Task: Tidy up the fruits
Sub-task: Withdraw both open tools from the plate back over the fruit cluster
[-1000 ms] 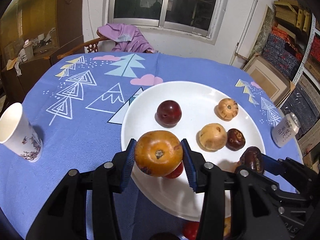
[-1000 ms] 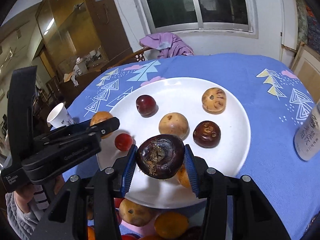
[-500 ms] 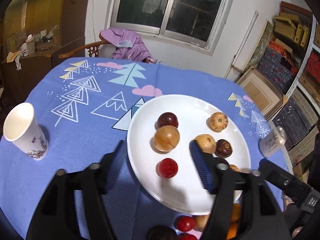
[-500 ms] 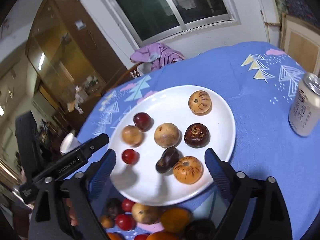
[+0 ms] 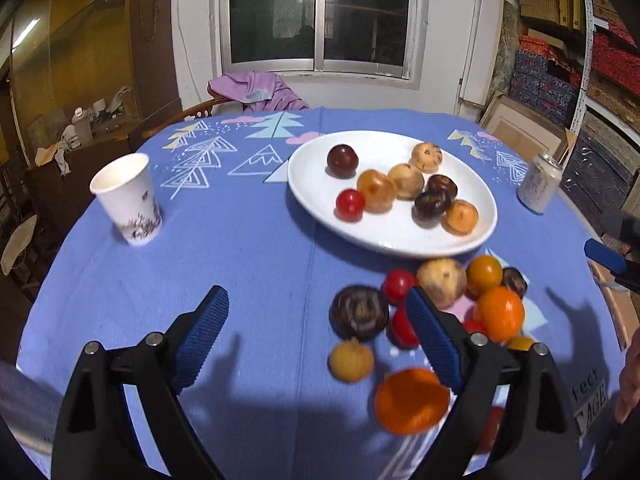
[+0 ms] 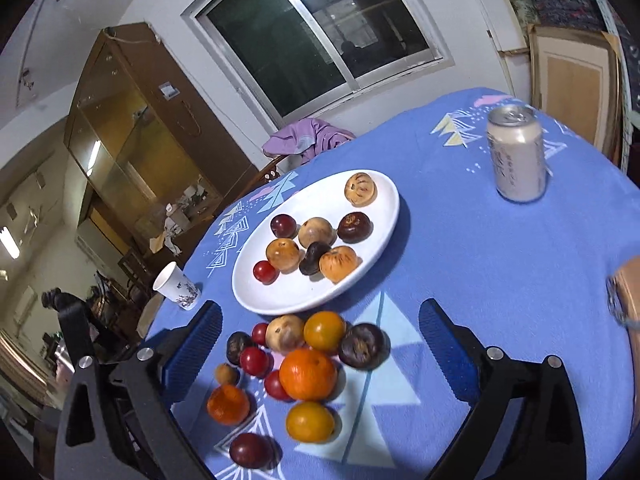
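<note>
**Fruit on the plate and fruit beside it, both tongs empty**

Writing is scarce: the drink can point(image 6: 518, 156) beyond the plate point(image 5: 400, 236) carries dark characters too small to read, and the paper cup point(image 5: 128, 200) far to the plate's left shows only a printed picture. Round fruit has no long axis to speak of; several pieces on the plate show their stem ends upward. Eight pieces sit on the plate, clustered towards its middle. A loose pile of fruit point(image 6: 304, 364) lies on the blue tablecloth point(image 5: 248, 264) just in front of the plate's near rim. The left tongs point(image 5: 316, 340) have just been opening and stand wide with nothing gripped, over the cloth at the pile's left edge. The right tongs point(image 6: 320, 344) have also just opened, fully spread above the pile, clamping nothing.
</note>
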{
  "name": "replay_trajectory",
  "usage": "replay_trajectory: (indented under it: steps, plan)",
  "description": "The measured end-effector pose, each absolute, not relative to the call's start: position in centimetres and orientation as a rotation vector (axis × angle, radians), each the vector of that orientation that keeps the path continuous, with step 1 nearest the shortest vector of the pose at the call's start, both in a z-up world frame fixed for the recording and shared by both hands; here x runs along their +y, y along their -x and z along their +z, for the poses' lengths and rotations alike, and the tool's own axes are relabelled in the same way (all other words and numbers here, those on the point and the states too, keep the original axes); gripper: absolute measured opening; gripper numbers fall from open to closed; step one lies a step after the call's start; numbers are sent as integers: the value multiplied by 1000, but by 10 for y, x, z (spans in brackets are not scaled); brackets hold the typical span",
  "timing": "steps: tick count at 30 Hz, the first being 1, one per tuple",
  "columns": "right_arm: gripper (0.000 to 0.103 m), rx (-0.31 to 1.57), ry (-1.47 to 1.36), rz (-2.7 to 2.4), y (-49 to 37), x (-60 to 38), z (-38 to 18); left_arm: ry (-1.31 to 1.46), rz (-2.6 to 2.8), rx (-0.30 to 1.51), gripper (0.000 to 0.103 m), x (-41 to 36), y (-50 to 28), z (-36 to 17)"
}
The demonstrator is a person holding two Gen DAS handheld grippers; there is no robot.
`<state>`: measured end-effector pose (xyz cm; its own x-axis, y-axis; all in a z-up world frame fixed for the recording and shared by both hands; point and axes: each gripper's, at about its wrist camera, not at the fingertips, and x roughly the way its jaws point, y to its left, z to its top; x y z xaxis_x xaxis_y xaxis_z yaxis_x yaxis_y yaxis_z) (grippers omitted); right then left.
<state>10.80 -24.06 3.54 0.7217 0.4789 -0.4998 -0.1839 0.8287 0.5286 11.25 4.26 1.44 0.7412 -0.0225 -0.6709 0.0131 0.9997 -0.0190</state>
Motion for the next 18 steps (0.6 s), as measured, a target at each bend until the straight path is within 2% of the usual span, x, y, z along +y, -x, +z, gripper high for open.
replay_trajectory:
  steps: [8, 18]
  plan:
    - [100, 696, -561, 364, -114, -257, 29, 169, -86, 882, 90, 73, -115, -14]
    - [100, 709, -555, 363, -112, -255, 26, 158, -68, 940, 94, 72, -125, -25]
